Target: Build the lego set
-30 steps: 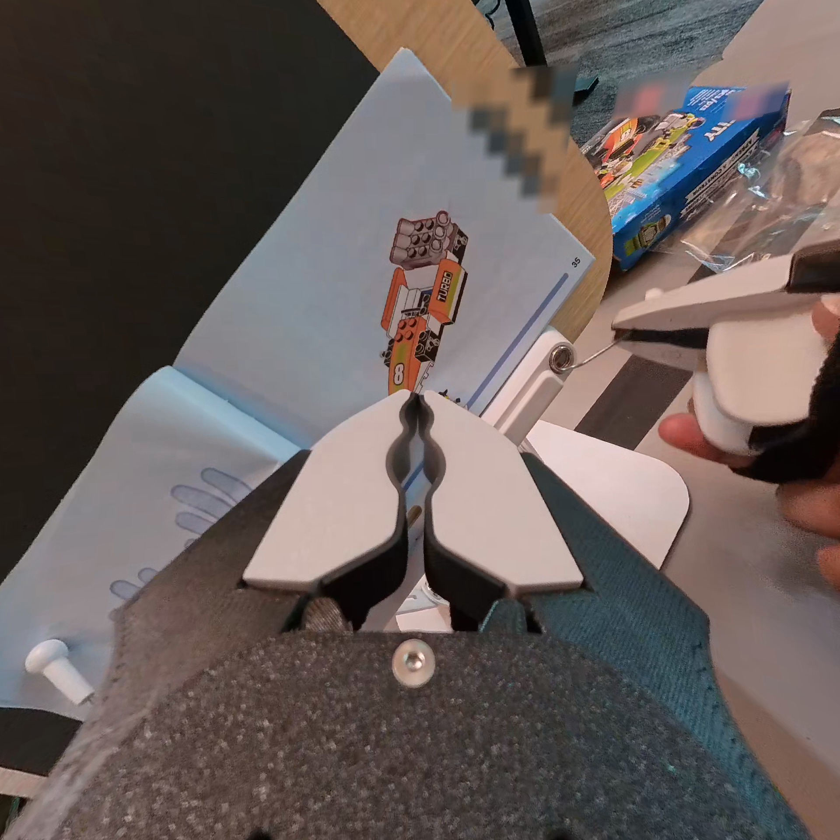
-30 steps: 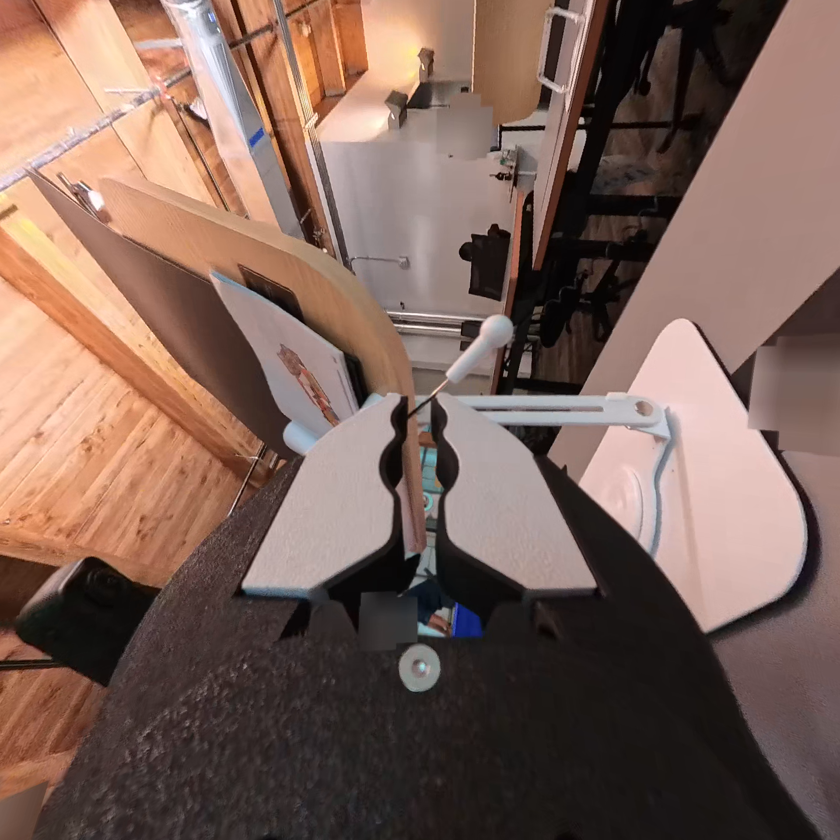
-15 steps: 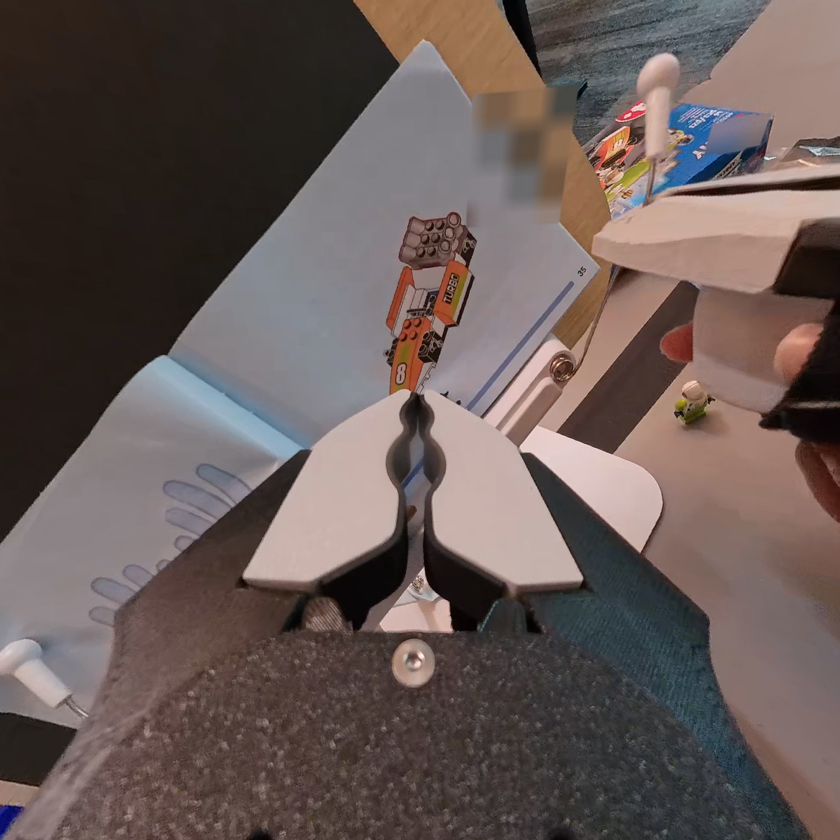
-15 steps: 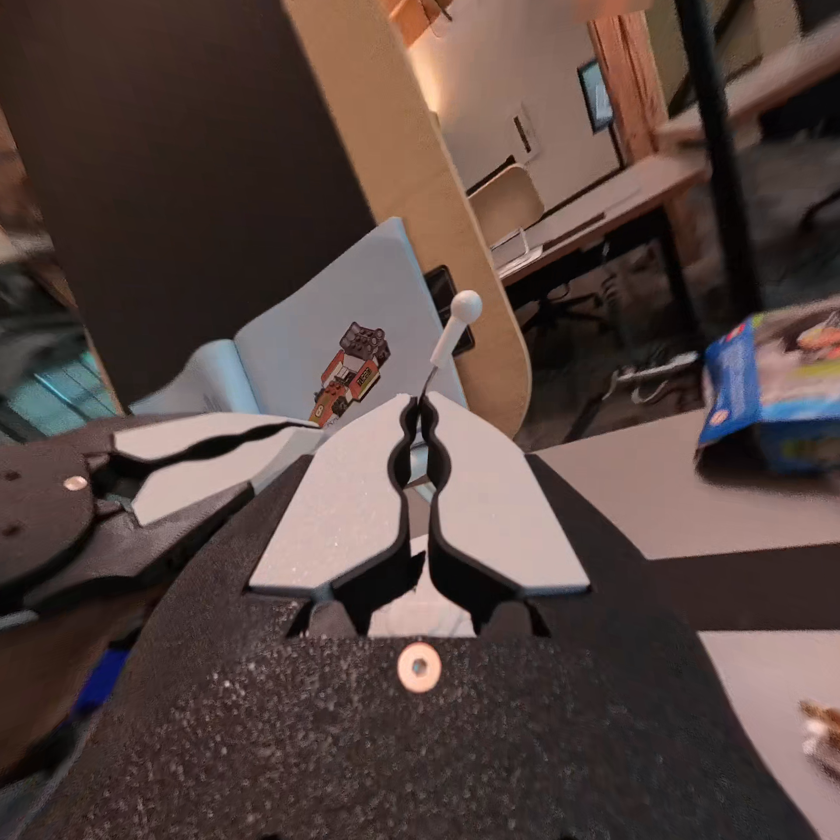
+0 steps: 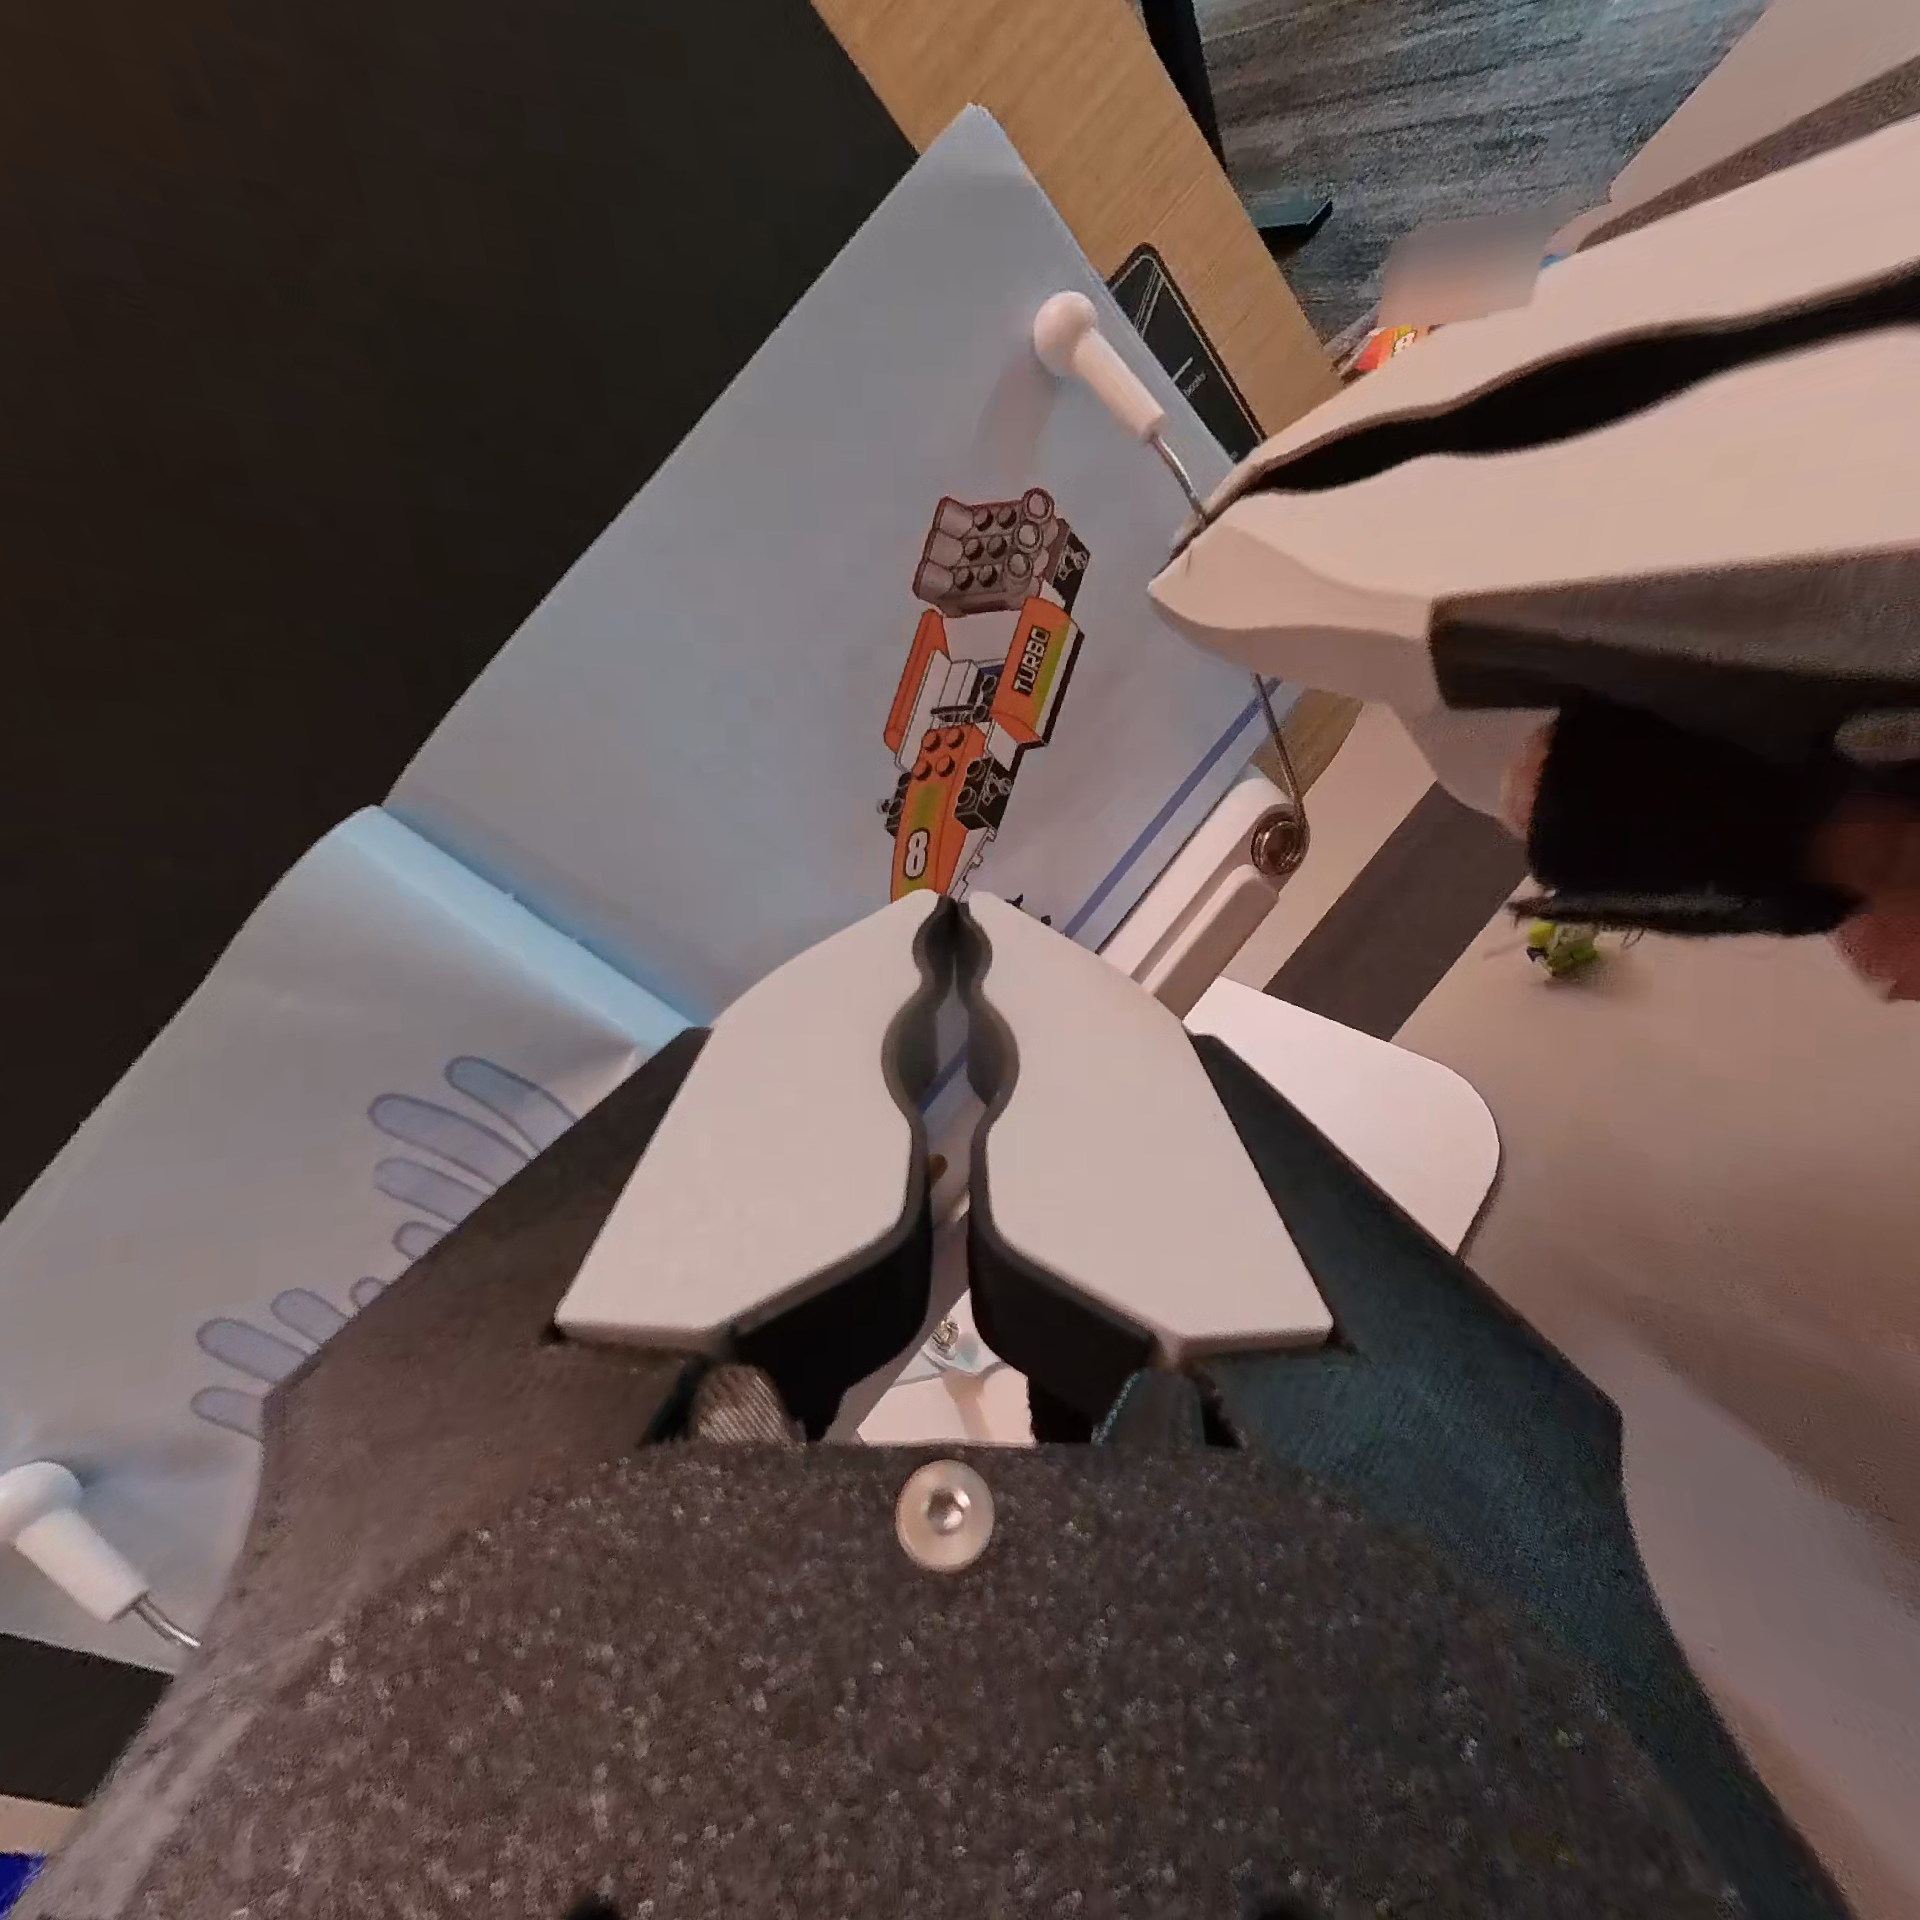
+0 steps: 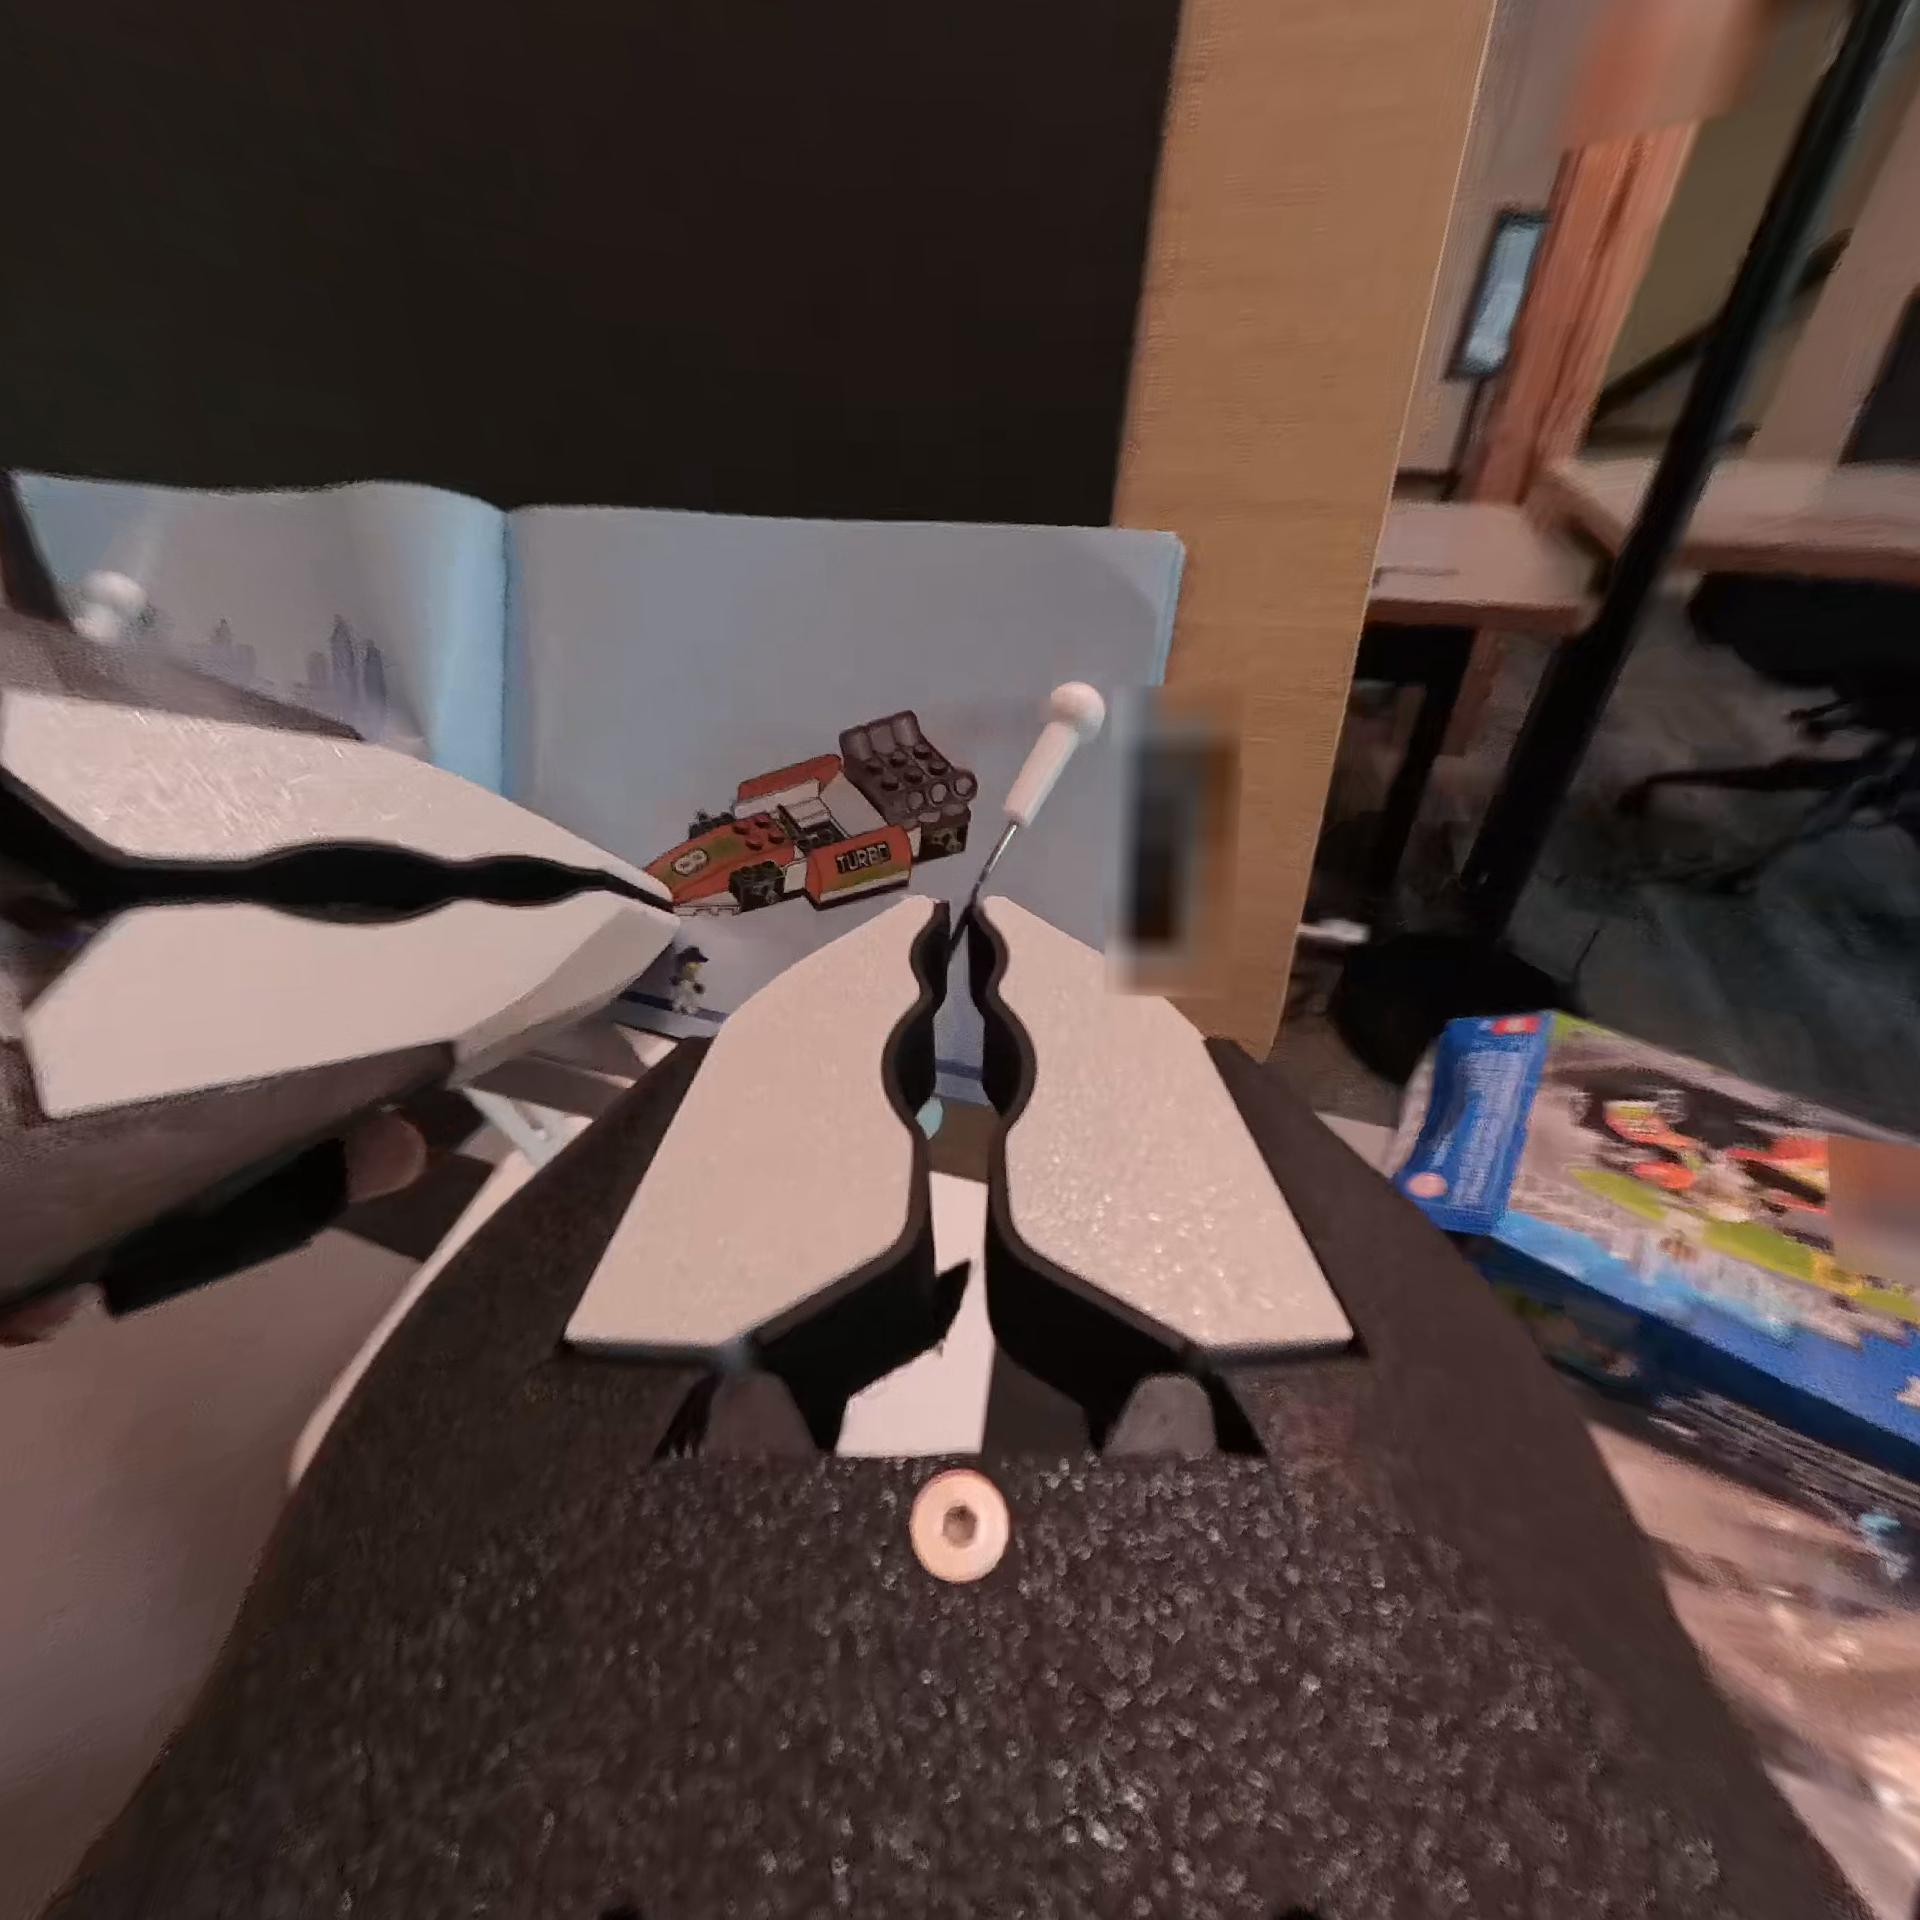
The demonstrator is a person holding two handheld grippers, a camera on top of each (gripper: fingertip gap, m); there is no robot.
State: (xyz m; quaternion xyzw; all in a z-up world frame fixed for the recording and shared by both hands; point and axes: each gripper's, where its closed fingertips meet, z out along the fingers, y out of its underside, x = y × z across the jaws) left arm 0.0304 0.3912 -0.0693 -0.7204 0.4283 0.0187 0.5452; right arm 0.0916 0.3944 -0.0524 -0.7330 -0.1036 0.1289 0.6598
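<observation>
The open instruction booklet (image 5: 727, 623) stands on a white book stand (image 5: 1351, 1122); its right page shows an orange racer. My right gripper (image 6: 961, 909) is shut on the thin wire of the stand's right page-holder arm (image 6: 1055, 753), whose white tip lies over the right page near its outer edge. It also shows in the left wrist view (image 5: 1174, 566), gripping the same arm (image 5: 1091, 348). My left gripper (image 5: 948, 909) is shut and empty, tips near the page's bottom edge; it also shows in the right wrist view (image 6: 655, 894).
A second white-tipped holder arm (image 5: 62, 1527) rests on the left page. A blue set box (image 6: 1662, 1174) and a clear plastic bag (image 6: 1818, 1662) lie right. A small green minifigure (image 5: 1564, 940) stands on the table. A wooden panel (image 6: 1278, 520) rises behind the booklet. The left gripper's tips are roughly 7 centimetres from the right gripper's.
My right gripper has swung the right page-holder arm up and over, from beside the stand to lying across the right page. The left gripper has stayed shut in place.
</observation>
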